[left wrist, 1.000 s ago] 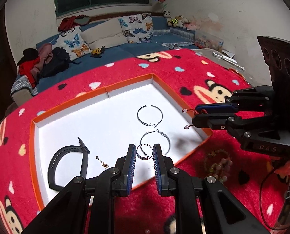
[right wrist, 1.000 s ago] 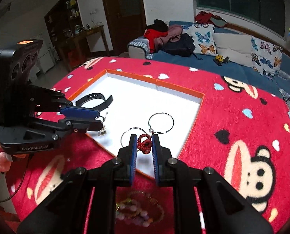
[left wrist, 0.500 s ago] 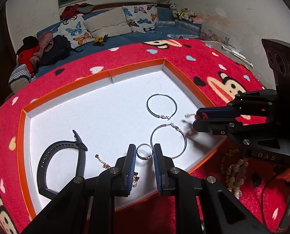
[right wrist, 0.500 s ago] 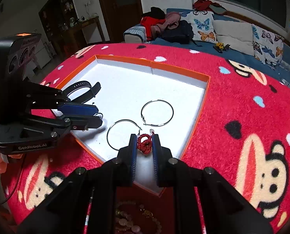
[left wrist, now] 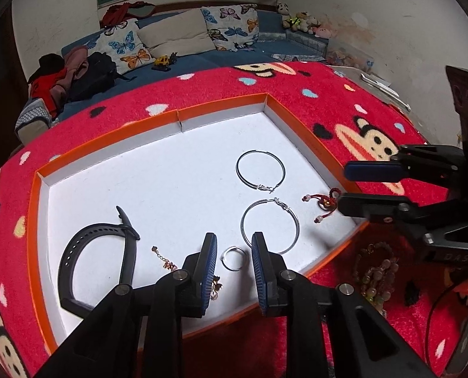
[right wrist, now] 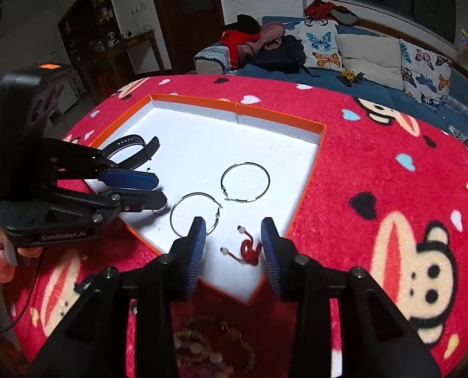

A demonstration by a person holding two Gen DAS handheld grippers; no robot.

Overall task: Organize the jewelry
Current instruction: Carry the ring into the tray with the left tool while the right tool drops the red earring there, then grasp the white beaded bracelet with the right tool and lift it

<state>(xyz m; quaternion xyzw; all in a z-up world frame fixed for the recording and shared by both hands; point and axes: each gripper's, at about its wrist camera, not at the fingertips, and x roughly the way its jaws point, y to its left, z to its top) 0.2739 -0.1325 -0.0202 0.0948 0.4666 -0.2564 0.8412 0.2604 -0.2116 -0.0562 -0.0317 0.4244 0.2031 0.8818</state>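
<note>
Left of frame, we note a black strap (left wrist: 96,252) lying in the orange-rimmed tray (left wrist: 221,105). Bottom centre: left gripper (left wrist: 233,260) parted, holding nothing, a small ring (left wrist: 233,258) on the tray floor between its pads. Two hoops (left wrist: 260,170) mid-frame. Right: red knot charm (right wrist: 249,249) on the tray, right gripper (right wrist: 234,245) wide apart, empty.

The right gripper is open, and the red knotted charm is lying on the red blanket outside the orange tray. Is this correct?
Not quite. The right gripper is open, but the red knotted charm lies on the white floor inside the orange tray, near its corner, between the jaws. The right wrist view shows it.
</note>
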